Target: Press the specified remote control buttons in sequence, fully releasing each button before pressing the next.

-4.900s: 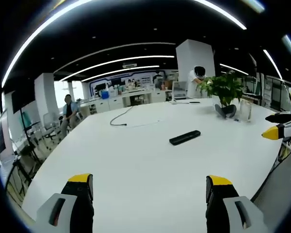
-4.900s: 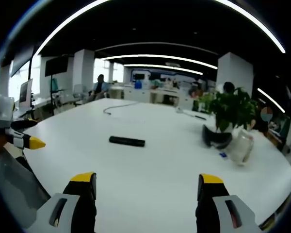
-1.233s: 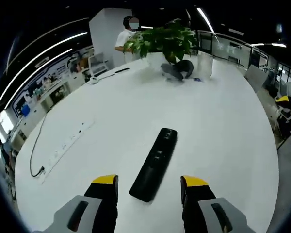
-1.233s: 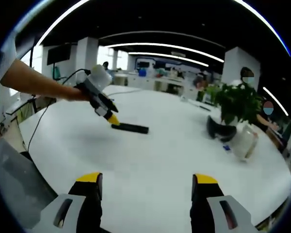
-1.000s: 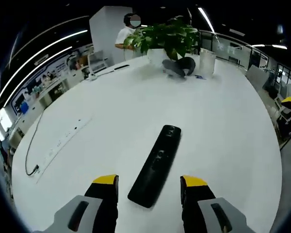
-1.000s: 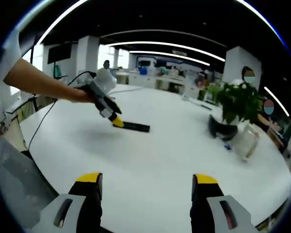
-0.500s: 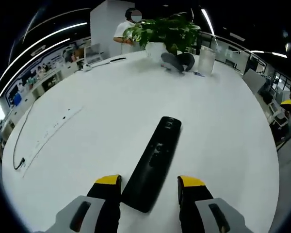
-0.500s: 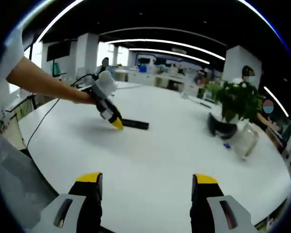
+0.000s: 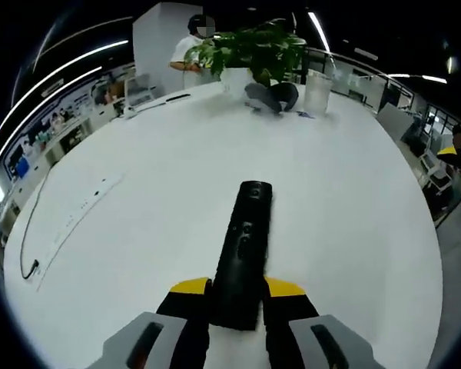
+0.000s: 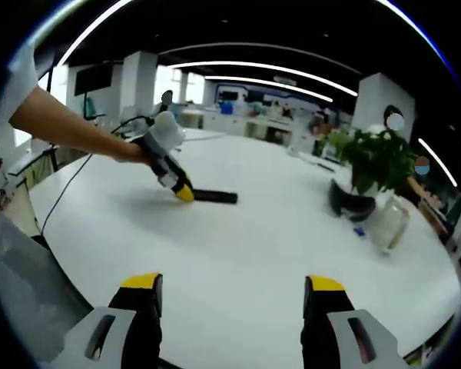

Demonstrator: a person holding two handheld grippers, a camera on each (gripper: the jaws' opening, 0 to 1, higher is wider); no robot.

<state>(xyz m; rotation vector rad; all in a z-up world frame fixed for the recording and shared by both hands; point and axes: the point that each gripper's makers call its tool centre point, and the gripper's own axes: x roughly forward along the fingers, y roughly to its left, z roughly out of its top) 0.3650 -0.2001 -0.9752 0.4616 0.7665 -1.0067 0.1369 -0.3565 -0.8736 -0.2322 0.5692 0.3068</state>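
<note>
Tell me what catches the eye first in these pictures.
The black remote control lies lengthwise on the big white table, its near end clamped between the left gripper's yellow-tipped jaws. Beyond it, at the table's far edge, stands a leafy green plant. The right gripper hangs open over bare tabletop.

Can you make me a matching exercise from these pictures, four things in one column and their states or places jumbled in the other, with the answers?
Things:
1. remote control
2. left gripper
3. right gripper
4. potted plant

States or places:
A. open, nothing between its jaws
B. at the far side of the white table
C. lying flat, near end between two yellow-tipped jaws
D. shut on the remote's near end

Pairs: 1-C, 2-D, 3-A, 4-B
</note>
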